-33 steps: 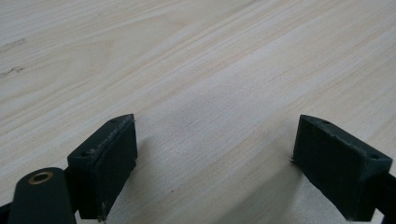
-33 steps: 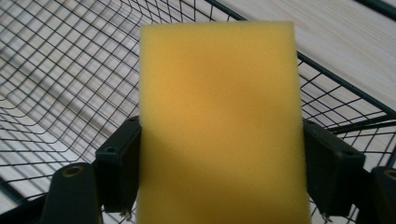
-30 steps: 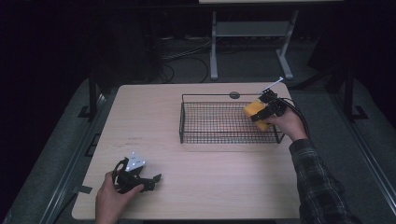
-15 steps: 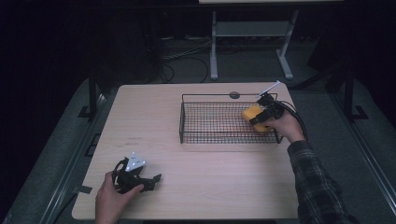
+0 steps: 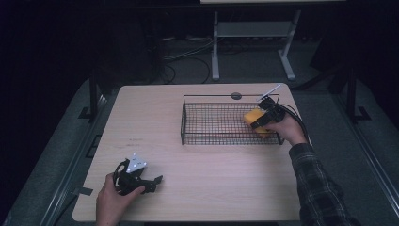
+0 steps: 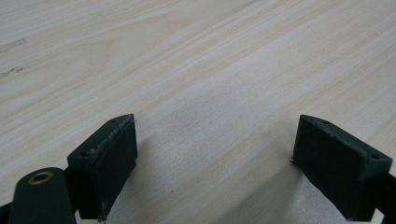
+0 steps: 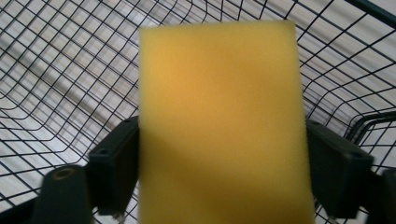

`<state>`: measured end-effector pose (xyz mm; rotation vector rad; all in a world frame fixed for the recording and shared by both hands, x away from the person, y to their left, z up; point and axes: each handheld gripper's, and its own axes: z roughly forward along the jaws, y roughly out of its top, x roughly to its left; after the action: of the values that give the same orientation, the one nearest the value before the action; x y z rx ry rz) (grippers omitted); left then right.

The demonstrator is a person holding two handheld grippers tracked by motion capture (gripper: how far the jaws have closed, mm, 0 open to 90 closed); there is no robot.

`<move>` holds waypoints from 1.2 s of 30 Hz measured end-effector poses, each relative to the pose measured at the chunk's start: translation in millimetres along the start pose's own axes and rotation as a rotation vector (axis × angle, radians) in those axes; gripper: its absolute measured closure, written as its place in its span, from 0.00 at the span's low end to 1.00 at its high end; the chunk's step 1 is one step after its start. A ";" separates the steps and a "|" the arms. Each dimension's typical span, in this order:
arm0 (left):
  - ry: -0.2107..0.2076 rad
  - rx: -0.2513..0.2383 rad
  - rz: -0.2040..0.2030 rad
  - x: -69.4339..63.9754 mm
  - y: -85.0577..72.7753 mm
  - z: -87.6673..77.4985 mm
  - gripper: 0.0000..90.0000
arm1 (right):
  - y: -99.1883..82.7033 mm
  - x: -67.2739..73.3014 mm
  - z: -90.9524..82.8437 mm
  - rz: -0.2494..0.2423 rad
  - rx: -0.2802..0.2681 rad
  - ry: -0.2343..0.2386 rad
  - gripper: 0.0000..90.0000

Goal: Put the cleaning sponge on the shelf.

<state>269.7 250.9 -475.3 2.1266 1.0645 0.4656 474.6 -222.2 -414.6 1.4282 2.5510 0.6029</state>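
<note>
Sponge [image 7: 222, 126]: yellow rectangular foam block, plain face, flat between the jaws, at the right end of black wire basket [image 5: 211, 123].

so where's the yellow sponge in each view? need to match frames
High view: yellow sponge at the right end of the wire basket, between the right gripper jaws.
Right gripper view: it sits centre frame, a black jaw touching each side, basket mesh behind.
Left gripper view: not in it; bare table.
Shared landmark: the basket's black mesh.
</note>
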 end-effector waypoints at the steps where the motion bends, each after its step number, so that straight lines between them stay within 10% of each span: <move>1: 0.000 0.001 0.000 0.0 0.0 -0.1 0.14 | 0.0 -0.3 -0.1 0.000 0.000 0.001 0.21; 36: 0.000 0.001 0.000 0.0 0.0 0.0 0.14 | -39.2 31.1 -65.6 -0.080 -0.149 0.029 0.19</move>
<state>269.7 250.8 -475.3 2.1275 1.0646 0.4659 406.1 -231.7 -369.6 1.2721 2.5110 0.7874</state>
